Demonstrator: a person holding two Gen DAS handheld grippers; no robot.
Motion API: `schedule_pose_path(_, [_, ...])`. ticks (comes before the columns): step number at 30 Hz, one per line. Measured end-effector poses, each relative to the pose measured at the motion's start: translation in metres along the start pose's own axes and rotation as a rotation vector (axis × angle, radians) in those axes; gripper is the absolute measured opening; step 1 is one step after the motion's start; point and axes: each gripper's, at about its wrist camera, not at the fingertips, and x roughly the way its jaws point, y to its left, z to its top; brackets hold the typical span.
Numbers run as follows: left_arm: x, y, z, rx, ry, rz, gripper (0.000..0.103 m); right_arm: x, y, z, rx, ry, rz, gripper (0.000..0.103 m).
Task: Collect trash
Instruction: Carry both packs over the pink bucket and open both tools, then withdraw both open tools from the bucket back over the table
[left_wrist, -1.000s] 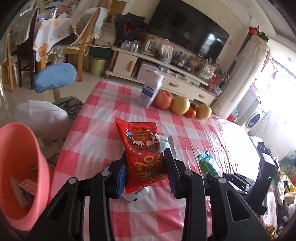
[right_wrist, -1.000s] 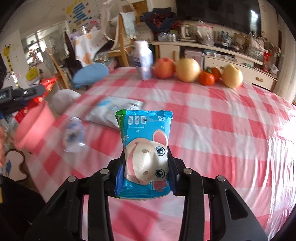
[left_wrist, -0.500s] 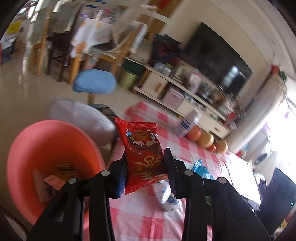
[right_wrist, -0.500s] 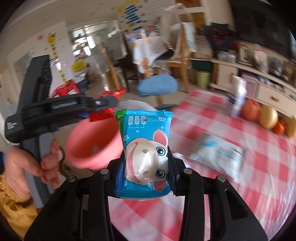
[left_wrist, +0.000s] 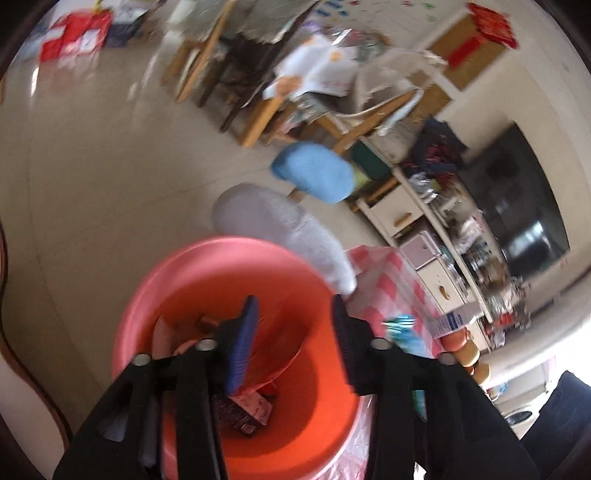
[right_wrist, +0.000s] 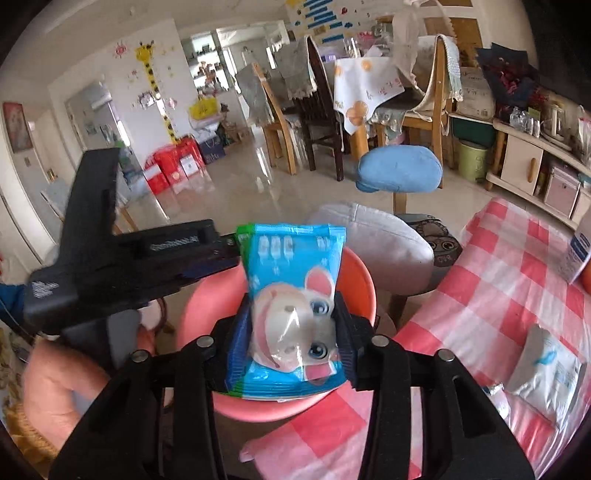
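pink-checked tablecloth (right_wrist: 509, 280) — glossy tiled floor (right_wrist: 258, 184)

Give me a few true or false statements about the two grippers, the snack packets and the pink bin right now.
1. The left gripper holds a red packet. False: its jaws, just opened, hold nothing over the pink bin.
2. A blue snack packet sits between the right gripper's fingers. True.
3. The bin is empty. False: wrappers lie inside.
4. The bin stands beside the checked tablecloth. True.
5. The blue packet shows a cartoon animal face. True.
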Motion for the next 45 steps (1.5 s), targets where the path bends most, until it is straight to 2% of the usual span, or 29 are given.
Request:
schedule_pose_path(1, [0.005,0.007,0.000,-0.033,0.019,0.019,0.069,0.003,0.002,0.000,-0.013,-0.006,-0.023,0.060])
schedule_pose_path(2, [0.008,0.011,0.000,-0.052,0.028,0.030,0.080,0.003,0.002,-0.002,-0.019,-0.012,-0.034,0.060])
schedule_pose_path(3, [0.010,0.014,0.000,-0.070,0.036,0.038,0.081,0.001,0.002,-0.003,-0.017,-0.022,-0.045,0.064])
schedule_pose_path(4, [0.012,0.017,0.000,-0.082,0.039,0.045,0.081,-0.004,0.000,-0.006,-0.007,-0.035,-0.055,0.073])
schedule_pose_path(6, [0.012,0.019,0.000,-0.091,0.018,0.063,0.086,-0.013,-0.006,-0.014,0.013,-0.051,-0.067,0.080])
schedule_pose_path(11, [0.002,0.009,-0.004,-0.040,-0.061,0.057,0.092,-0.030,-0.018,-0.033,0.007,-0.047,-0.143,0.086])
schedule_pose_path(21, [-0.003,-0.050,-0.020,0.197,-0.110,-0.014,0.093,-0.057,-0.036,-0.080,-0.008,-0.002,-0.258,0.091])
schedule_pose_path(25, [-0.002,-0.075,-0.032,0.274,-0.077,-0.059,0.093,-0.074,-0.038,-0.097,-0.021,0.004,-0.288,0.092])
schedule_pose_path(31, [-0.005,-0.112,-0.049,0.414,-0.068,-0.050,0.093,-0.099,-0.047,-0.112,0.022,-0.007,-0.305,0.094])
schedule_pose_path(37, [0.001,-0.142,-0.066,0.499,-0.016,-0.054,0.093,-0.127,-0.060,-0.119,0.069,-0.037,-0.318,0.095])
schedule_pose_path(45, [-0.001,-0.173,-0.093,0.619,-0.018,-0.056,0.093,-0.158,-0.076,-0.132,0.109,-0.073,-0.348,0.096])
